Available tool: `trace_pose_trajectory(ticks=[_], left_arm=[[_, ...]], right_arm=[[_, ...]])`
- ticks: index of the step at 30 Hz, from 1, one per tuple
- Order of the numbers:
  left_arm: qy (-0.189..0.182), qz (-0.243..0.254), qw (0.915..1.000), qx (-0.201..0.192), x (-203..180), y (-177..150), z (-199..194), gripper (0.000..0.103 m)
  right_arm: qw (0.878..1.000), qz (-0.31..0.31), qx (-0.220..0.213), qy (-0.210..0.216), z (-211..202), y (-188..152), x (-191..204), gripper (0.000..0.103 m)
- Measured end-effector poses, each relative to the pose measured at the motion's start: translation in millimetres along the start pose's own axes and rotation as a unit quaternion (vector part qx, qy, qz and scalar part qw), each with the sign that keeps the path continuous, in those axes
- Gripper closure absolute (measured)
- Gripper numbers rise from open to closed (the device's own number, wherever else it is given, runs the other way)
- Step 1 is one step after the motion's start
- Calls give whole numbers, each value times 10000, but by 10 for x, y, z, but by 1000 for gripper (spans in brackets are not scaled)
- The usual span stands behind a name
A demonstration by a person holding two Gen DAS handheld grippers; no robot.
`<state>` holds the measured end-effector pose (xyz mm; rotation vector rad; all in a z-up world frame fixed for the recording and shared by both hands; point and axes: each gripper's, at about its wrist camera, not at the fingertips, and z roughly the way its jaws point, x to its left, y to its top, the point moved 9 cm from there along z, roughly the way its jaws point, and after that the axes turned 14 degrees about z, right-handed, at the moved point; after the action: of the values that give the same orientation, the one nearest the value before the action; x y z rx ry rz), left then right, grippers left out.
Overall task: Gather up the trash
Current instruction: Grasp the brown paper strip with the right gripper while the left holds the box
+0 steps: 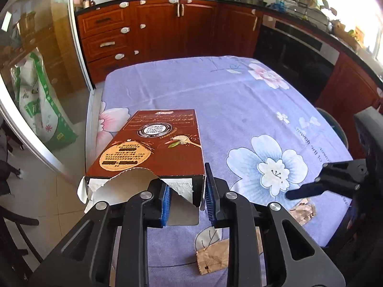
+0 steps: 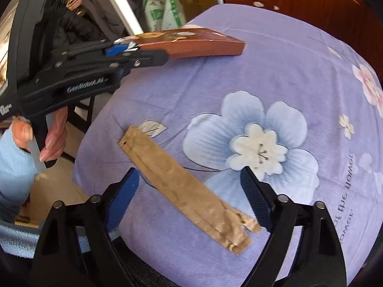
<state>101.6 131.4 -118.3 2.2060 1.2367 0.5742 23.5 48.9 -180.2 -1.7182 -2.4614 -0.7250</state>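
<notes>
Far left, behind glass: one green-and-white sack (image 1: pixel 40 110), print too small to read. On the left part of the floral tablecloth (image 1: pixel 215 95): one brown carton (image 1: pixel 158 143), torn open at the near end, with a QR code in a round seal, a spoon picture and small characters not legible. Left gripper (image 1: pixel 186 177) at that torn end, narrowed to a small gap, left pad inside the opening against a grey flap, right pad outside against the carton's right wall; clamped on the carton, near end raised off the cloth, far end down. On its body, in the right wrist view: white lettering "GenRobot.AI" (image 2: pixel 83 86); one hand (image 2: pixel 52 134) around the grip, light blue sleeve (image 2: pixel 14 167) below. Further right, near the table's front edge: one long brown paper wrapper (image 2: pixel 182 191), flat, diagonal, forked into two tails at the near end. Right gripper (image 2: pixel 189 169) spread wide above it, one pad either side of the strip, neither touching; nothing held. On the cloth at right: printed words "of the flower".
</notes>
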Motion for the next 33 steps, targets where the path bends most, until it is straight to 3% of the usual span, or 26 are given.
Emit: trace_pose_trajectory(ticks=[8,10,12,13,15,19,20,23,33], left_arm=[[-50,-156,9996,245,37,-166,33,77],[-38,-260,9991,343,56,-219,75,76],[-82,-391,9983,427,73,-269,115,75],[-94,-436,9980,448,76,-286,126,75],[-85,-462,9979,442,65,-299,125,76],[-58,-384,9987,328,-28,-254,64,81],[-55,-361,9989,302,-56,-226,42,88],[-42,-356,9992,153,-140,-108,-53,99],[-39,-212,9994,-260,-373,346,-325,101]], right_arm=[[9943,-963,295,-355,364,-174,393,37],[9899,-1254,160,-647,376,-211,419,48],[9888,-1321,71,-685,352,-200,413,69],[9887,-1303,51,-739,346,-180,371,72],[9887,-1237,-2,-842,315,-150,312,93],[9941,-754,-27,-781,180,-87,99,96],[9953,-578,-92,-768,132,-36,14,97],[9962,-66,-361,-789,-50,123,-257,97],[9839,1066,-1241,-723,-744,316,-906,97]])
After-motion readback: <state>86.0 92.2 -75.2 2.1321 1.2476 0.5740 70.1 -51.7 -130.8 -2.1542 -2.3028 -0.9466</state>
